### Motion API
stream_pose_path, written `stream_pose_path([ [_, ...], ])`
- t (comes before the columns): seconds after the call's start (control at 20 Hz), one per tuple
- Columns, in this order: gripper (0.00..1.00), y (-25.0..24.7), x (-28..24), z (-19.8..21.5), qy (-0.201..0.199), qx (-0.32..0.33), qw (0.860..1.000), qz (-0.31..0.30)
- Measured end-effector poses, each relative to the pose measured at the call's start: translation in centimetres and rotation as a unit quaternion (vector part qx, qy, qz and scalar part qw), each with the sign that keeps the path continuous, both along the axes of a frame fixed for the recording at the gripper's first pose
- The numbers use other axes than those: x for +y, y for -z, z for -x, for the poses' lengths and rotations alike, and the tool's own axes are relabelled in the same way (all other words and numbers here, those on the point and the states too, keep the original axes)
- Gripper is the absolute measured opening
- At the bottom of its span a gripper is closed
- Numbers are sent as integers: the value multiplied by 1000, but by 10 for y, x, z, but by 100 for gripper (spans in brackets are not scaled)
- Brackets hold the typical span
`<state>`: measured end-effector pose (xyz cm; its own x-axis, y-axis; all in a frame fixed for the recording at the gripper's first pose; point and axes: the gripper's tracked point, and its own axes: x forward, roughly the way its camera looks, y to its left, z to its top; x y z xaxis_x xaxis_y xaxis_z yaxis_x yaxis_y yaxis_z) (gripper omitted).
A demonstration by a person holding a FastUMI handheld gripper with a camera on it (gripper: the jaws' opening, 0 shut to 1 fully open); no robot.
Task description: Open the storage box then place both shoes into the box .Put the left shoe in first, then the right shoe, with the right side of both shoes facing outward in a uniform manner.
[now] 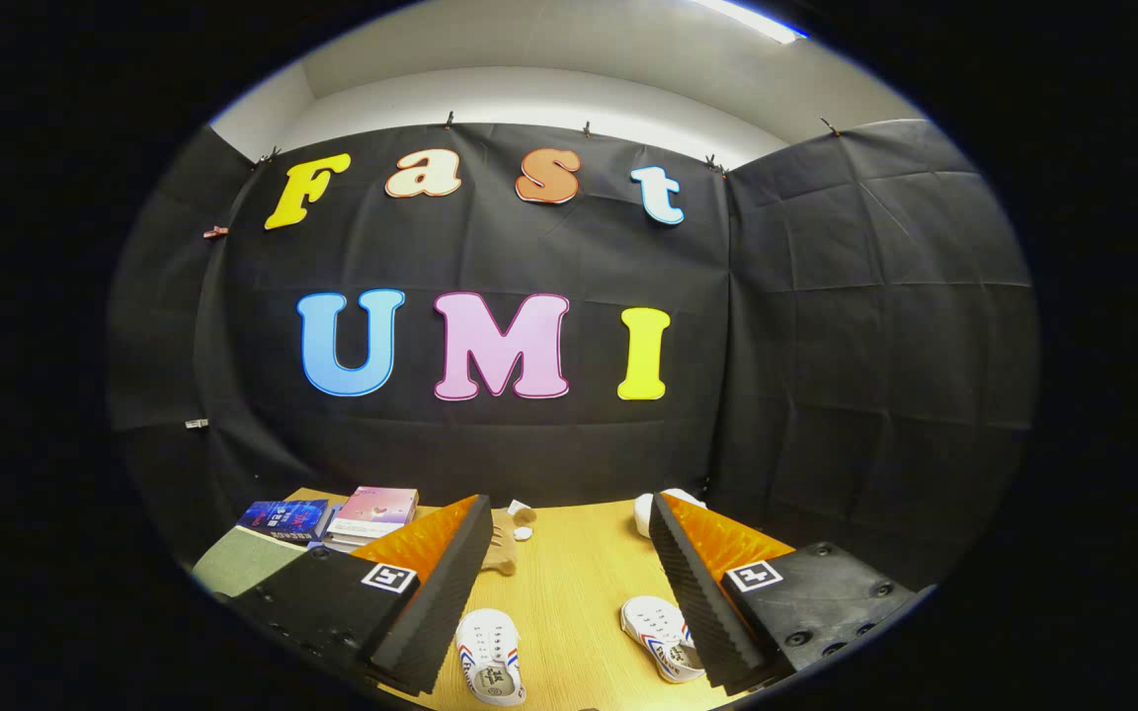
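Note:
Two small white shoes with red and blue stripes lie on the wooden table [569, 583]. One shoe [490, 657] rests close to the inner side of the left finger. The other shoe [663, 637] lies by the inner side of the right finger, partly covered by it. My gripper [569, 523] is held above the table, open wide, with nothing between its fingers. Both shoes lie below the fingers, toes pointing roughly away from me.
A stack of books [371, 513] and a dark blue book [284, 518] sit beyond the left finger, with a green pad [243, 561] beside them. A small tan figure [502, 548] and white bits stand past the left fingertip. A white object [643, 513] peeks behind the right fingertip.

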<state>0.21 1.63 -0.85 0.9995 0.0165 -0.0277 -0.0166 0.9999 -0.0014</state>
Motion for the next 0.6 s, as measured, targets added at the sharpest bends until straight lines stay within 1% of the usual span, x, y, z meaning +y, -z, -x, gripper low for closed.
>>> stream_pose_path([
  [0.2,98,5,3,-4,-11,7,1000,1],
  [0.5,98,20,8,-14,-28,34,999,-17],
  [0.6,98,31,18,-18,-47,51,997,-30],
])
